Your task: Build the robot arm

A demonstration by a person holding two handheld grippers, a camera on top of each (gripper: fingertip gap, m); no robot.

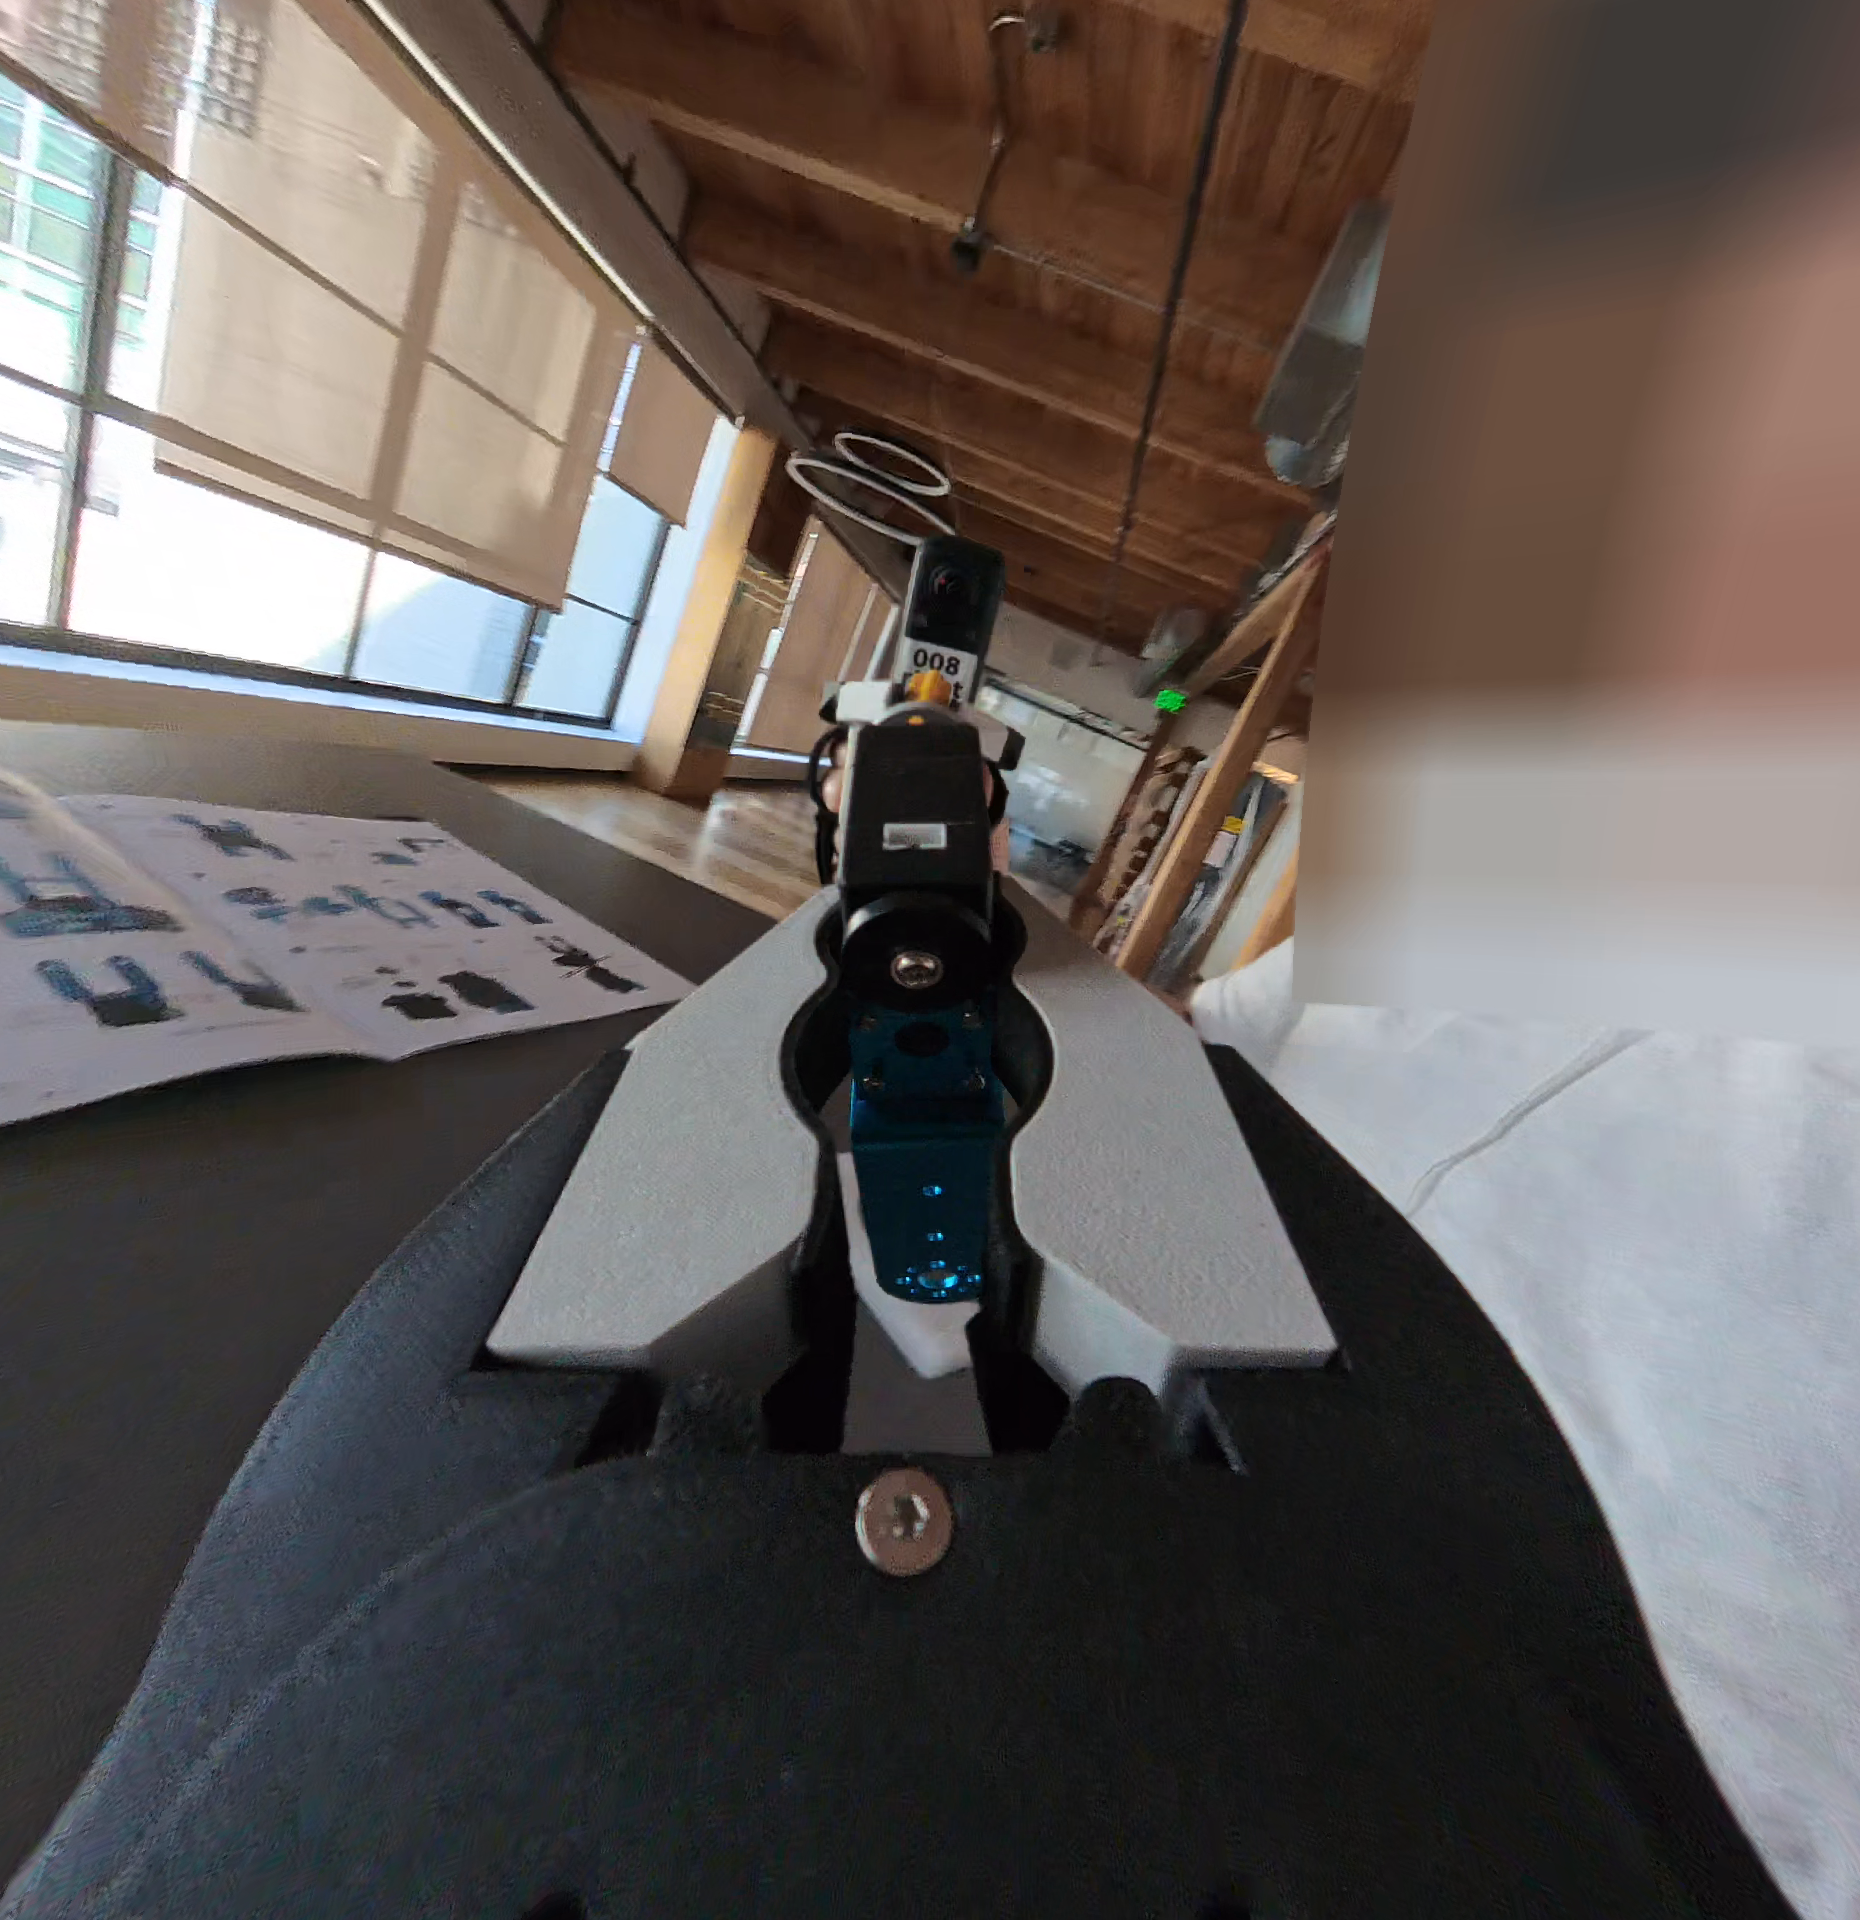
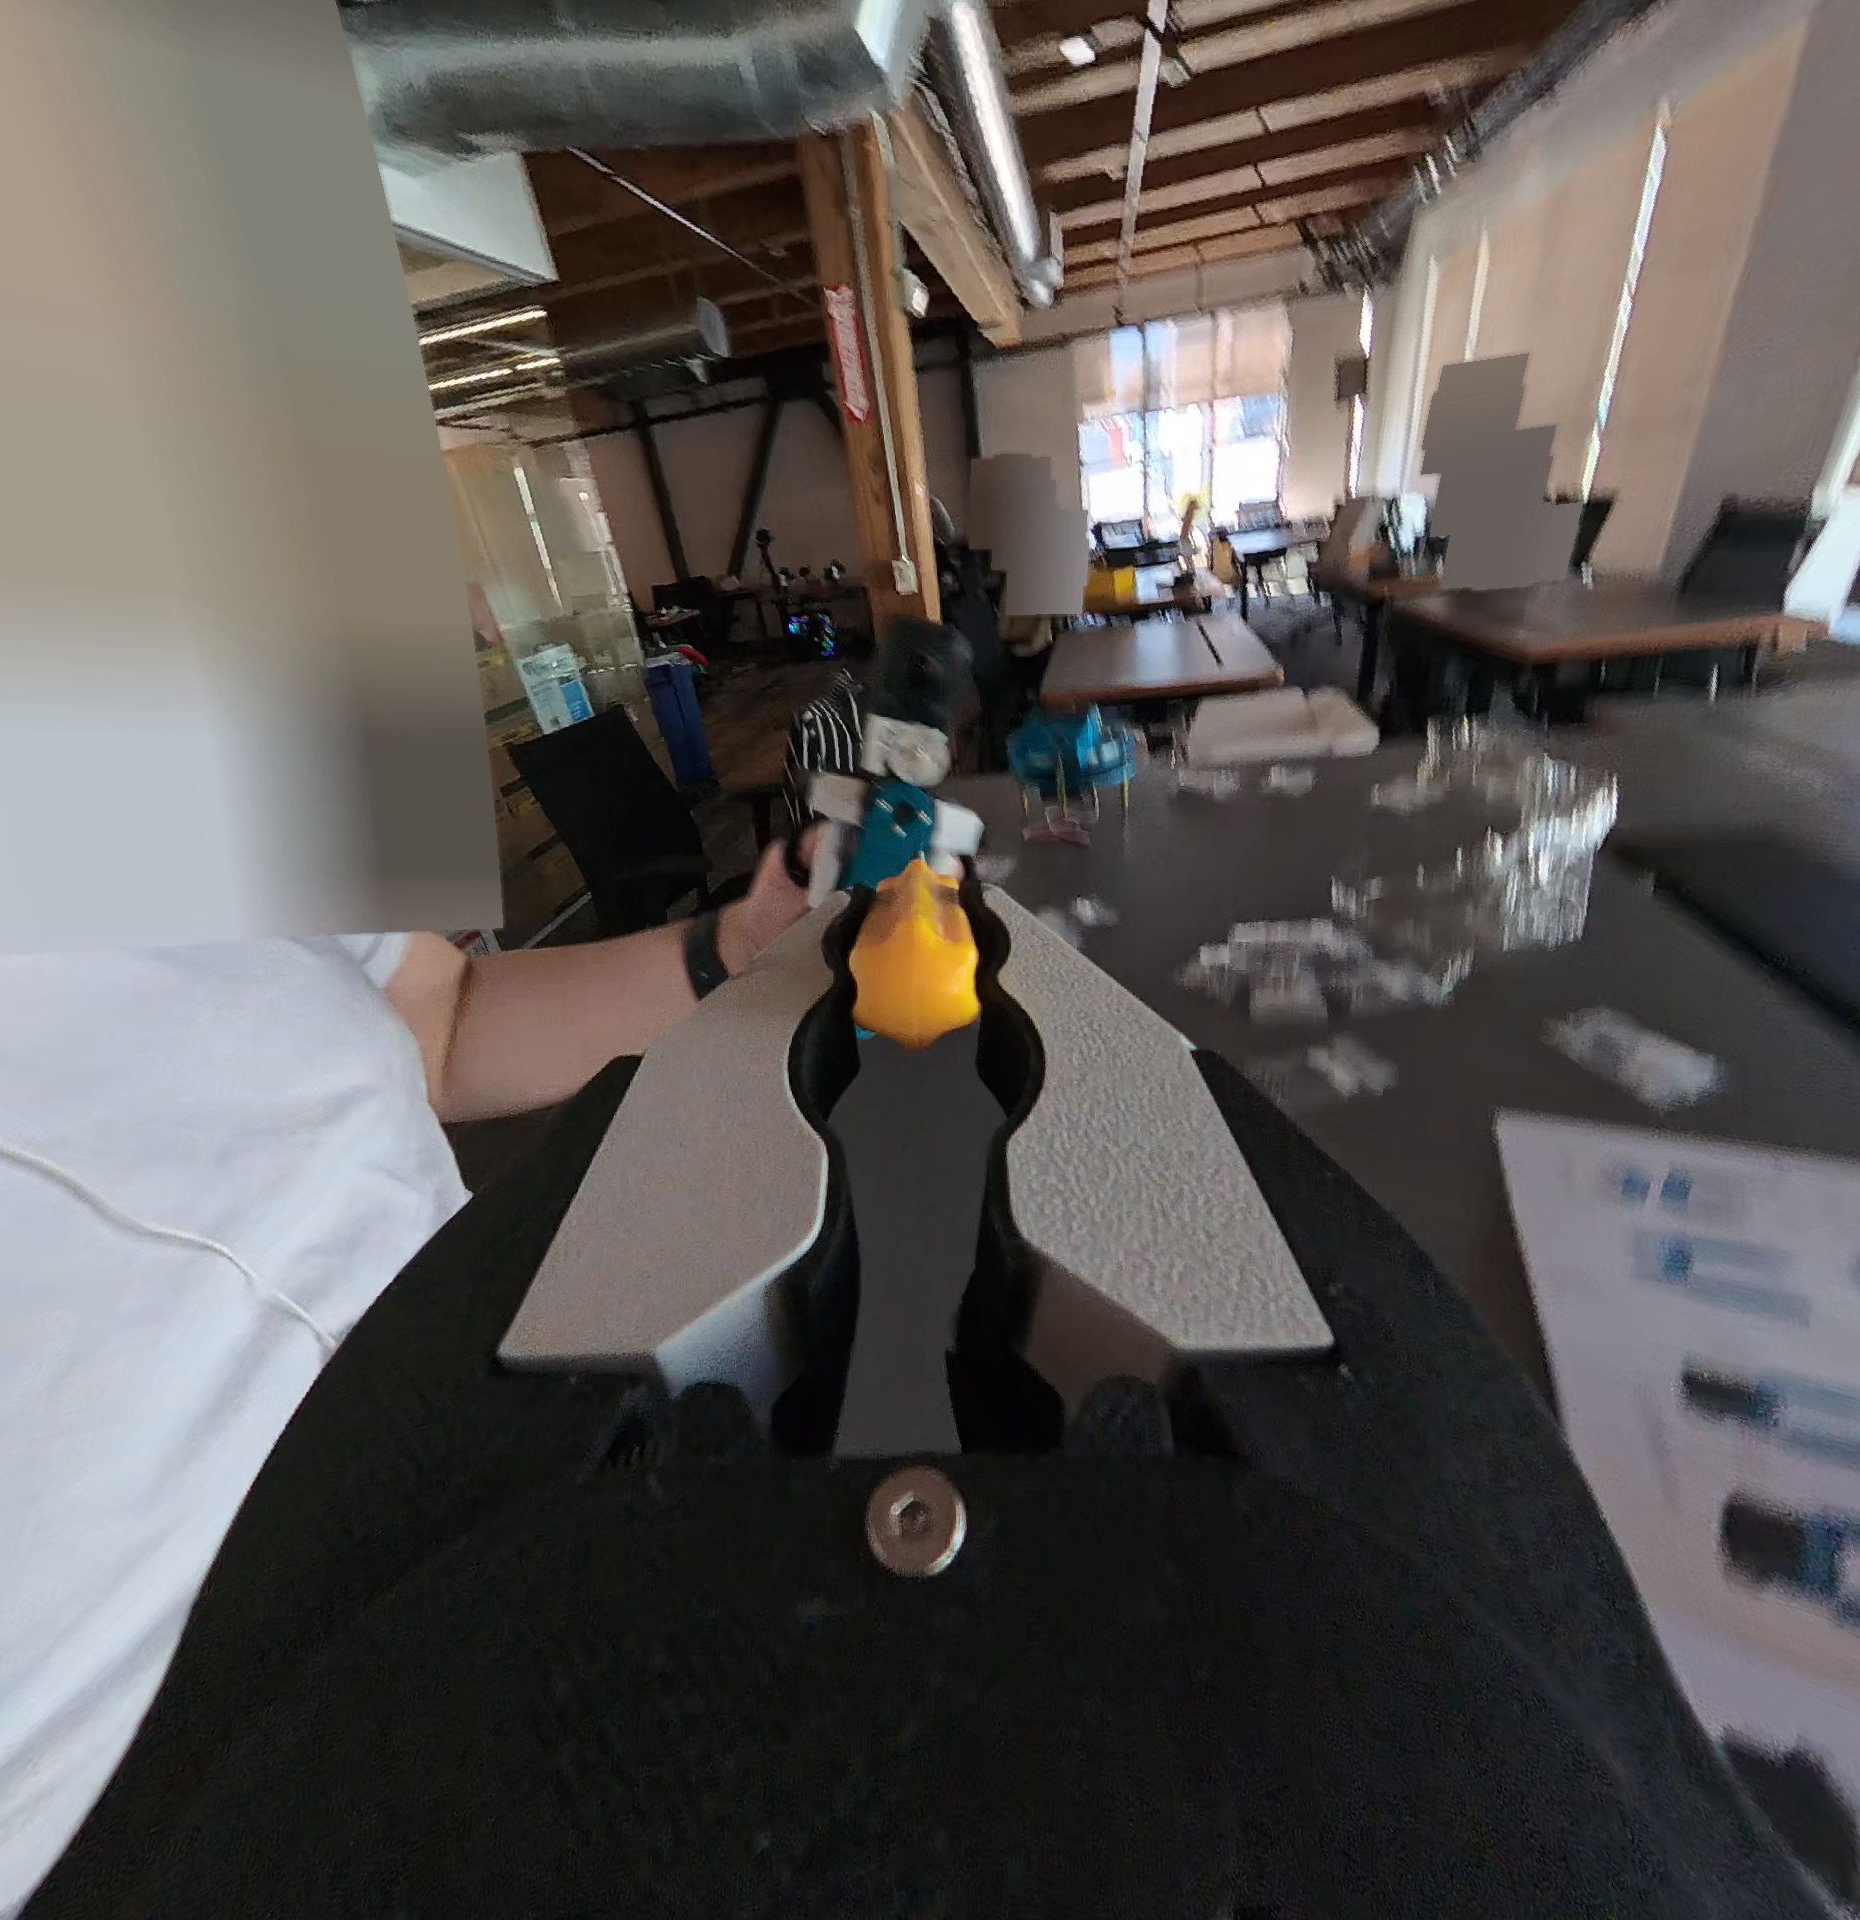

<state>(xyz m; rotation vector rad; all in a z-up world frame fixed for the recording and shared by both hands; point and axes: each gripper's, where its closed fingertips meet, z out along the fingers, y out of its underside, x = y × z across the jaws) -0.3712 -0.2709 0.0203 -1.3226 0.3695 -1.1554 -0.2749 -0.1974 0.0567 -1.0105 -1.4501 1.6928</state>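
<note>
In the left wrist view my left gripper point(image 1: 918, 940) is shut on a blue metal bracket point(image 1: 928, 1164) with a black servo block point(image 1: 910, 821) fixed to its far end. A white piece point(image 1: 931, 1340) shows under the bracket. My right gripper point(image 2: 915, 914) is shut on a yellow screwdriver handle point(image 2: 910, 982), which points at the bracket assembly point(image 2: 890, 821). The two grippers face each other closely above a dark table point(image 2: 1165, 894). The right gripper's black camera point(image 1: 947, 597) and the yellow handle point(image 1: 930, 688) show behind the servo. A hand point(image 2: 770, 914) holds the left gripper.
An open printed booklet point(image 1: 282, 914) lies on the dark table point(image 1: 178, 1299); it also shows in the right wrist view point(image 2: 1736, 1403). Several clear plastic bags and small parts point(image 2: 1300, 966) are scattered farther out. A small blue assembly point(image 2: 1066, 753) stands at the far edge. The person's white shirt point(image 1: 1632, 1351) is close. The gap from one gripper's tips to the other's is roughly 12 centimeters.
</note>
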